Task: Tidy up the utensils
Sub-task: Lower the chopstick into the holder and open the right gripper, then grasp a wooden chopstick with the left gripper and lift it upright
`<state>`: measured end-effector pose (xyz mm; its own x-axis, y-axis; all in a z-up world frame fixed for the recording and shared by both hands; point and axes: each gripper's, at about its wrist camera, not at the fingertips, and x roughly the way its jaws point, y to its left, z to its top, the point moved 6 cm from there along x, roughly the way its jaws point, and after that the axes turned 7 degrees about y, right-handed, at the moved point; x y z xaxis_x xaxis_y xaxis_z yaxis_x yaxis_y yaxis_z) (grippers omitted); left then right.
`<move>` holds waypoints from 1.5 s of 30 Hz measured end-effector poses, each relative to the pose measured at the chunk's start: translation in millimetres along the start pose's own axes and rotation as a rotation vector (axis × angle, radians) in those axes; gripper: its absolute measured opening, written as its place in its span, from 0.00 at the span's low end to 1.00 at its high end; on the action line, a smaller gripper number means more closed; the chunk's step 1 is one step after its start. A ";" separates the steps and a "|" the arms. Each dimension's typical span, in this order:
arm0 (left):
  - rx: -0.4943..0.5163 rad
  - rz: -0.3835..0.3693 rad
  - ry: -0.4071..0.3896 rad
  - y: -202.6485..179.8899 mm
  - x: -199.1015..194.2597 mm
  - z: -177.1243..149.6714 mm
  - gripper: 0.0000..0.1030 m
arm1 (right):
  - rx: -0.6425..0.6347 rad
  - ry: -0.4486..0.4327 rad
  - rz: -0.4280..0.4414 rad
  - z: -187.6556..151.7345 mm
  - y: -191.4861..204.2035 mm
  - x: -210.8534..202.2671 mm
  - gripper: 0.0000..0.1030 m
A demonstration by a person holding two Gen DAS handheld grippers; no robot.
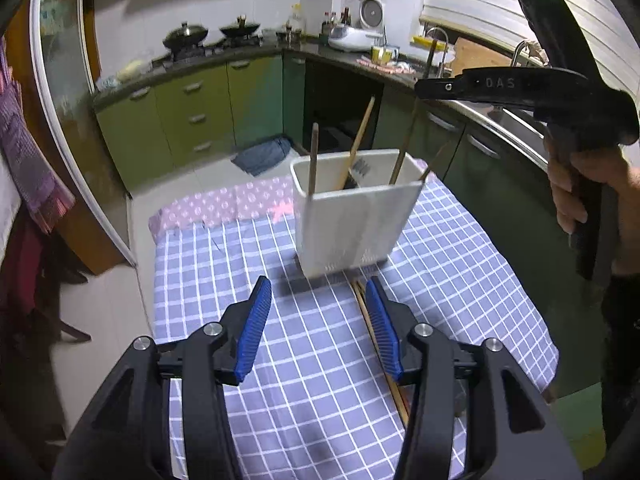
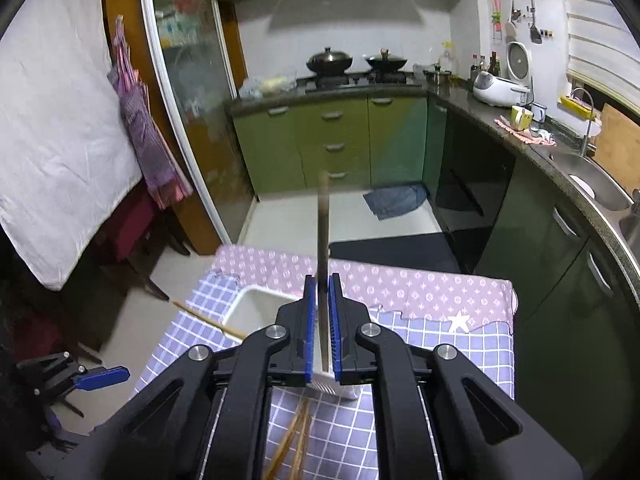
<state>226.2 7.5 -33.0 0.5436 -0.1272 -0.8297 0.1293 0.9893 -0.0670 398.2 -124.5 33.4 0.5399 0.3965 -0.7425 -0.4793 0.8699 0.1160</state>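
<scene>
A: Where have the chopsticks got to?

B: Several stand leaning in the white holder, which sits on the blue checked tablecloth toward the far end of the small table. A loose bunch of chopsticks lies flat on the cloth just in front of the holder.

A: And the left gripper?

B: Its blue pads stand about halfway apart, nothing between them. It hangs over the cloth, angled down, just short of the holder; the loose chopsticks run under its right-hand pad.

A: The right gripper?

B: Above the holder, jaws nearly together with one dark chopstick upright in the narrow gap. The stick is blurred, and I cannot tell whether the pads truly press on it. A person's hand grips the handle.

A: Anything else close by?

B: A pink patterned cloth covers the table's far edge, and a paler chopstick pokes out of the holder to the left
</scene>
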 end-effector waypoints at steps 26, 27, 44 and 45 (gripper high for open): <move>-0.115 -0.096 0.516 -53.3 150.8 -60.4 0.30 | -0.035 0.375 0.000 -219.8 -43.9 8.1 0.26; -0.124 -0.085 0.523 -53.0 154.5 -60.0 0.30 | -0.035 0.383 0.003 -223.5 -44.8 11.3 0.26; -0.099 0.038 0.615 -63.9 192.3 -55.0 0.24 | -0.026 0.426 0.042 -229.6 -50.4 27.6 0.26; -0.093 0.044 0.617 -66.7 193.8 -54.5 0.24 | -0.027 0.429 0.042 -229.8 -50.1 28.7 0.26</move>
<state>277.7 -79.3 -219.6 -0.0362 -0.0492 -0.9981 0.0296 0.9983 -0.0503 278.7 -224.2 -145.3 0.1856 0.2686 -0.9452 -0.5162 0.8452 0.1388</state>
